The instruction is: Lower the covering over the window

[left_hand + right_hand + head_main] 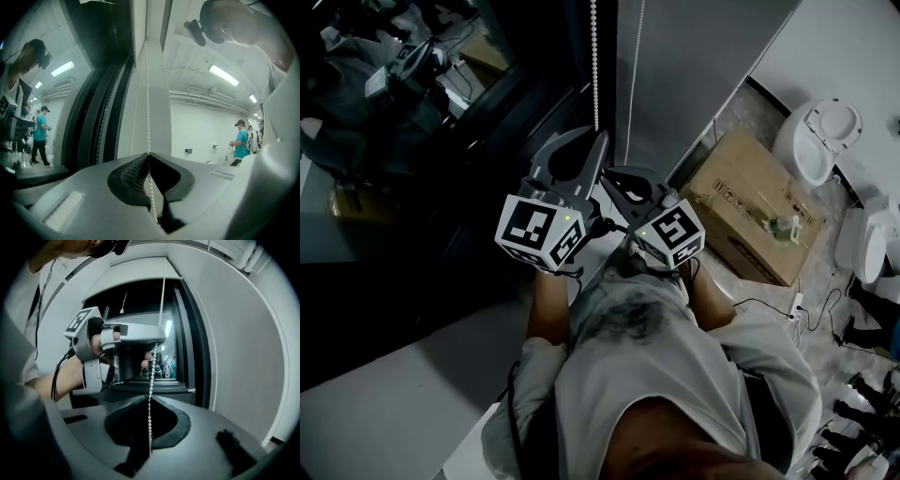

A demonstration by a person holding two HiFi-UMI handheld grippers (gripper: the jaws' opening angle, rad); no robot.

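1. At the window, head view: a bead chain (595,66) hangs straight down beside the dark window frame (572,56). It serves as the reference for every entry below.
2. Left gripper (598,139): clenched on the bead chain. In the left gripper view the jaws meet on the beads, and the chain runs on down through the hollow behind them. Its marker cube sits below the chain, nearest the person.
3. Right gripper (625,173): just right of the chain and slightly lower than the left gripper, close beside it. In the right gripper view its jaws are also clamped on a run of beads, with the left gripper visible farther up the same line.
4. Covering (703,66): a flat grey blind immediately right of the chain. A second thin strand of cord lies against its left edge. How far down it reaches cannot be told.
5. Window glass (422,141): left of the chain, dark, with reflections.
6. Cardboard box (750,202): on the floor, well right of the chain, beyond the covering.
7. White toilet (820,141): farther right again, past the box.
8. Person: grey shirt, both forearms reaching up towards the chain.
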